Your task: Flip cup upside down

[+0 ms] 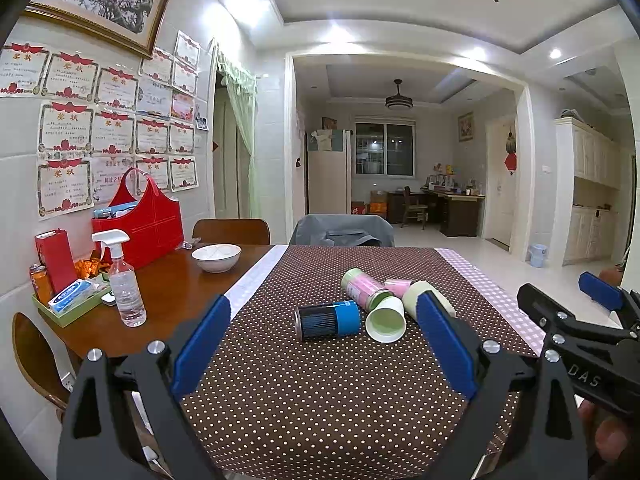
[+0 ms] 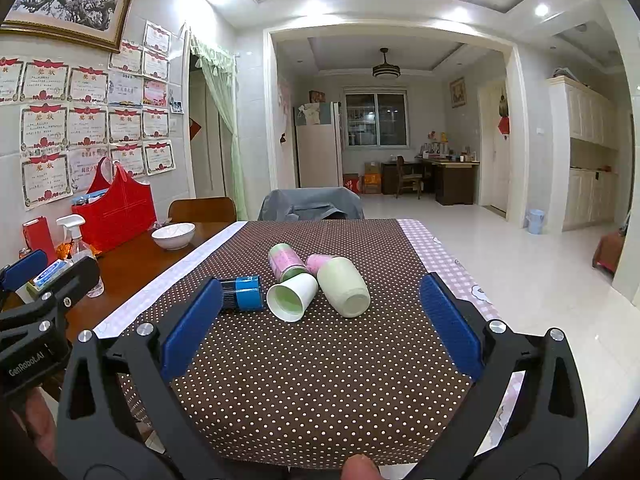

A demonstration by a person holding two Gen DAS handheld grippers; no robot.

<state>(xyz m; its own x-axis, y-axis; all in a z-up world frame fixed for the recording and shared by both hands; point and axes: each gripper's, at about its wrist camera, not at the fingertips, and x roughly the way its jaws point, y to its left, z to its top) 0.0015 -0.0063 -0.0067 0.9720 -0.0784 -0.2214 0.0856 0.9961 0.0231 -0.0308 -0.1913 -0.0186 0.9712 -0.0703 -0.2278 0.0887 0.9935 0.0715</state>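
Left wall: white tiles, framed blossom picture [image 1: 100, 0], rows of certificates [image 1: 100, 120]
Doorway left: pale green curtain [image 1: 242, 120]
Far room: window [image 1: 384, 148], ceiling fan lamp [image 1: 398, 100], desk [image 2: 448, 176] with chair [image 2: 408, 178]
Right: cream cabinets [image 2: 588, 152]
Floor: glossy white tiles [image 2: 540, 280]
Light: recessed ceiling spots [image 2: 541, 9]
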